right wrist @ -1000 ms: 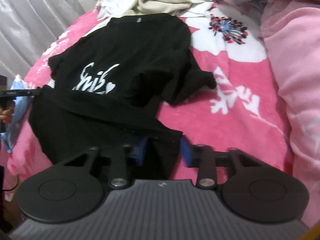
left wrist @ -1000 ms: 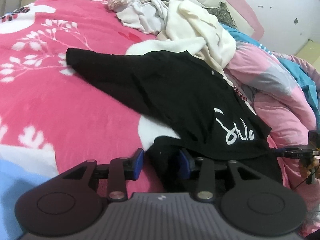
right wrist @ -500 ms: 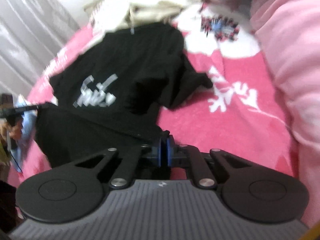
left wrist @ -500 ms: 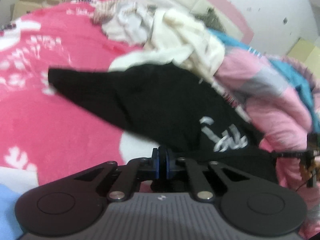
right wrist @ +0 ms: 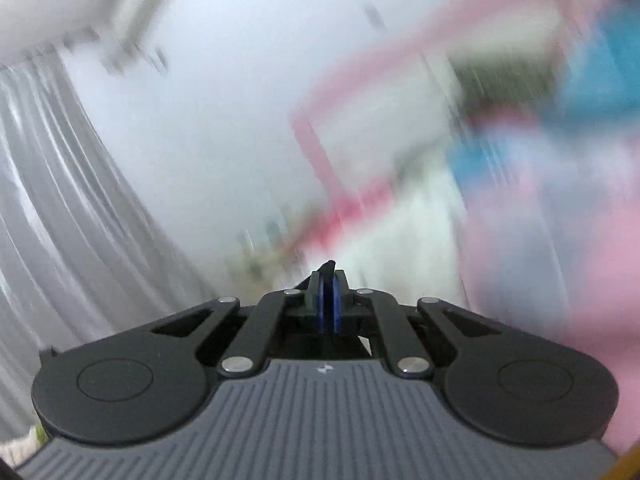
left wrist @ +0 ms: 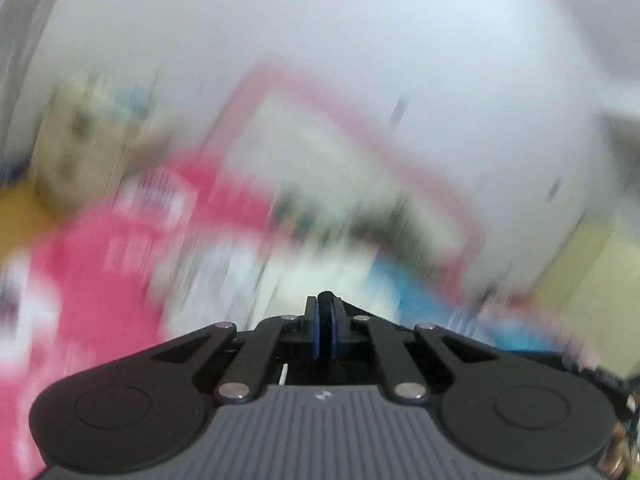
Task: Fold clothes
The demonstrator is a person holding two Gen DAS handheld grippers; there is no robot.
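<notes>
Left gripper (left wrist: 325, 307) and right gripper (right wrist: 329, 280) both clamped on thin black cloth (right wrist: 329, 266) — only slivers show; surroundings blurred.

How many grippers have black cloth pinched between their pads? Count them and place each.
2: left gripper, low centre of its own view; right gripper, likewise. Each shows a black cloth tip; the rest is hidden.

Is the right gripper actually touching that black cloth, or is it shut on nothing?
Touching. In the right wrist view, the right gripper has its blue pads pressed together with a tip of black cloth sticking up from between them.
</notes>
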